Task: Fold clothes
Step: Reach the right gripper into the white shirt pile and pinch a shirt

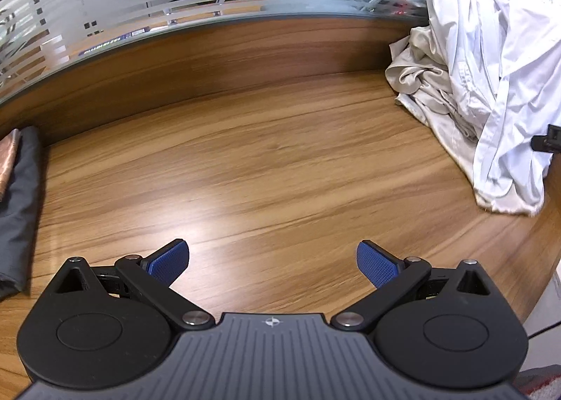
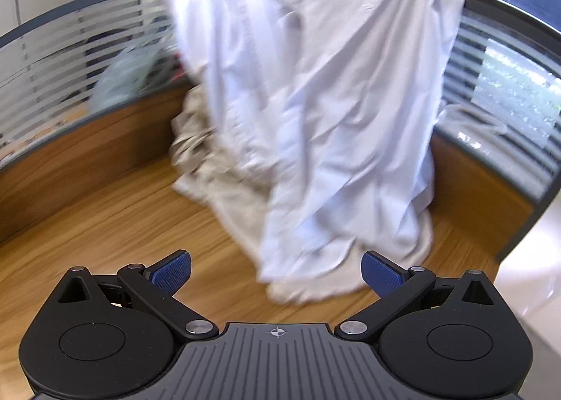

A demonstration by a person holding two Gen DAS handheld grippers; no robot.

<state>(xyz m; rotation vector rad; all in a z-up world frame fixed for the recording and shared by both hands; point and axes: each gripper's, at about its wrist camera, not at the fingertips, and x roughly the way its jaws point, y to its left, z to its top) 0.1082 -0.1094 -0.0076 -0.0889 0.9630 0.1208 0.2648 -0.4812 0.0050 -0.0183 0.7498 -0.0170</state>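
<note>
Left tool [image 1: 272, 261] — black linkage arms, blue textured pads [image 1: 170, 259], jaws spread wide apart, nothing between them. Held over a bare stretch of the wooden tabletop [image 1: 245, 161].

Right tool [image 2: 276, 272] — same build, blue pads [image 2: 380, 275] wide apart, holding nothing. It faces the clothing heap; the heap's lowest hem lies just ahead of the pads, and whether it touches them cannot be told because the view is motion-blurred.

White shirt [image 2: 333, 102] — large, pale, rumpled; its upper part is draped over the striped glass partition [image 2: 52, 60] at the tabletop's far right corner, and the rest hangs down onto the surface. In the left wrist view it [image 1: 498, 60] fills the upper right.

Beige garment [image 1: 424, 84] — crumpled, lying on the tabletop under and beside the white shirt, partly covered by it; in the right wrist view it [image 2: 196, 147] shows at the left of the heap.

Dark grey cloth [image 1: 21, 210] — at the left edge of the tabletop in the left wrist view, well apart from the heap, with a strip of brownish patterned fabric [image 1: 8, 161] lying on it.

Wooden upstand [image 1: 210, 60] — runs along the back of the tabletop below the glass.
</note>
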